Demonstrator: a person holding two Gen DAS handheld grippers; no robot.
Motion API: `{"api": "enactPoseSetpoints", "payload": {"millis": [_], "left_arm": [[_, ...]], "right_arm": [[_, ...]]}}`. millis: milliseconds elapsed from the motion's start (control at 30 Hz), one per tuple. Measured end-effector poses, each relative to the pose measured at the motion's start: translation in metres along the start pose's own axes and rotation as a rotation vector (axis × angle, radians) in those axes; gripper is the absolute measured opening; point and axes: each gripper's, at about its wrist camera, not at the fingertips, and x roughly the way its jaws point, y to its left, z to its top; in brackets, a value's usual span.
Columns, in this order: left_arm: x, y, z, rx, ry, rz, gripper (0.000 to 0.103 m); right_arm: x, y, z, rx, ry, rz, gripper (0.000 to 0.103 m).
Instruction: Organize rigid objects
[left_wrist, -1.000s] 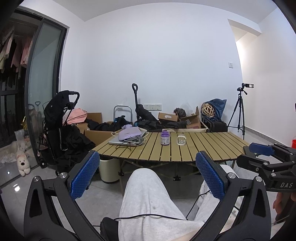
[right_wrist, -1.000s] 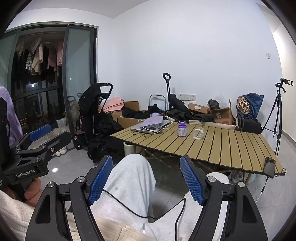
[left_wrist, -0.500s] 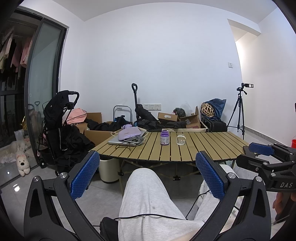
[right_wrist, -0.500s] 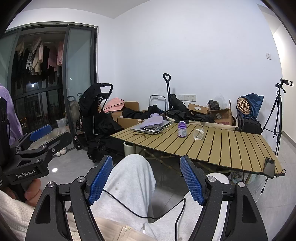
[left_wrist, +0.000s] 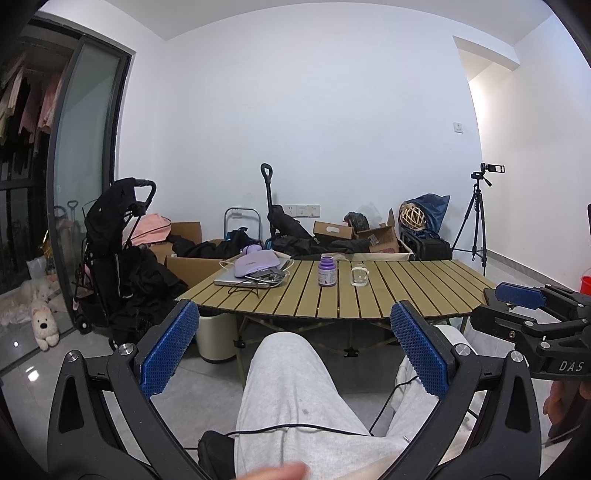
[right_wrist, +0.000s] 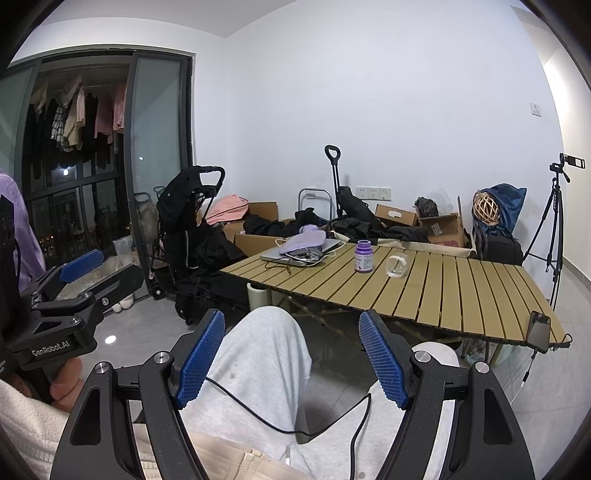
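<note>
Your left gripper and right gripper, both wide open and empty, face the upright bottle and glass, well ahead on the table, neither clearly nearer.

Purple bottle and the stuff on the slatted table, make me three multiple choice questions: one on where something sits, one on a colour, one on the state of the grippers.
1. Where is the clear glass cup relative to the purple bottle in the left wrist view?
A. Just to its right, apart from it
B. Stacked on top of it
C. On the floor under the table

2. What colour are the pads on the left gripper fingers?
A. Red
B. Blue
C. Yellow

3. What state are the left gripper and right gripper in?
A. Both shut on the bottle
B. One holding the cup
C. Both open, holding nothing

Answers: 1 A, both stand on the slatted table with a gap between them. 2 B, the textured pads are blue. 3 C, each pair of fingers is spread wide over the person's lap, short of the table.
</note>
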Motion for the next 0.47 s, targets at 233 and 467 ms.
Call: {"api": "enactPoseSetpoints", "payload": {"millis": [233,467], "left_arm": [[0.0006,0.0017,-0.0004,-0.001,0.003,-0.002,0.103],[-0.0030,0.0023,-0.0018,-0.006,-0.015,-0.007,0.103]], "right_arm": [[-0.0007,0.0004,-0.0009,-0.001,0.001,0.001,0.080],[-0.0005,0.0017,-0.0013,0.000,0.004,0.000,0.080]]}}
